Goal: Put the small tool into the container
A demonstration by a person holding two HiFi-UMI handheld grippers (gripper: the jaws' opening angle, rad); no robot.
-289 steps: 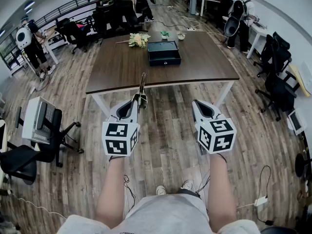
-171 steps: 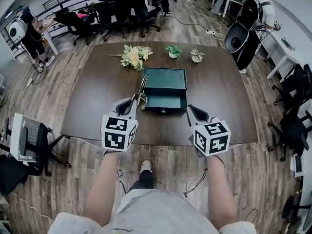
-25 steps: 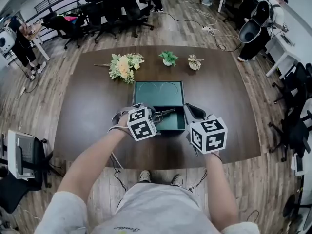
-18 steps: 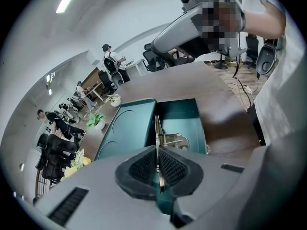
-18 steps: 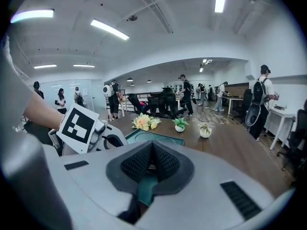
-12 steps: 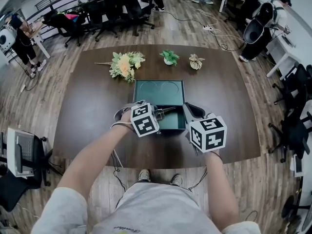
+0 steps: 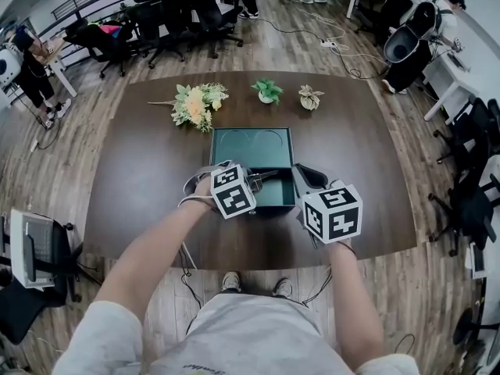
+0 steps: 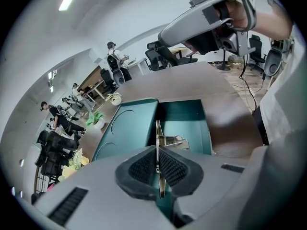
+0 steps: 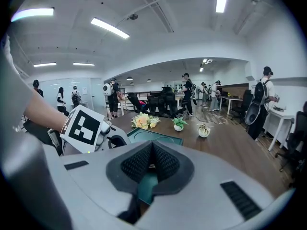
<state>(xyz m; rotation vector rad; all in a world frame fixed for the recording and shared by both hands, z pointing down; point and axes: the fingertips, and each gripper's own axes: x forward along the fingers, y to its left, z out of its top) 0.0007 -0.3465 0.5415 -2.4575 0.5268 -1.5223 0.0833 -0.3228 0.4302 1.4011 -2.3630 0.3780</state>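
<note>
The left hand-held gripper [image 7: 247, 180] clamps the tool [image 8: 157, 137] between its pads, over the open container [image 7: 251, 148] on the desk [image 7: 156, 180]. The right hand-held gripper [image 7: 301, 176], jaws together and empty, hovers beside the container's right edge.

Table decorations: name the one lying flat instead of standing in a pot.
The yellow-and-white flower bouquet at the left: it lies flat, while the green plant and the pale plant each stand in a small pot.
</note>
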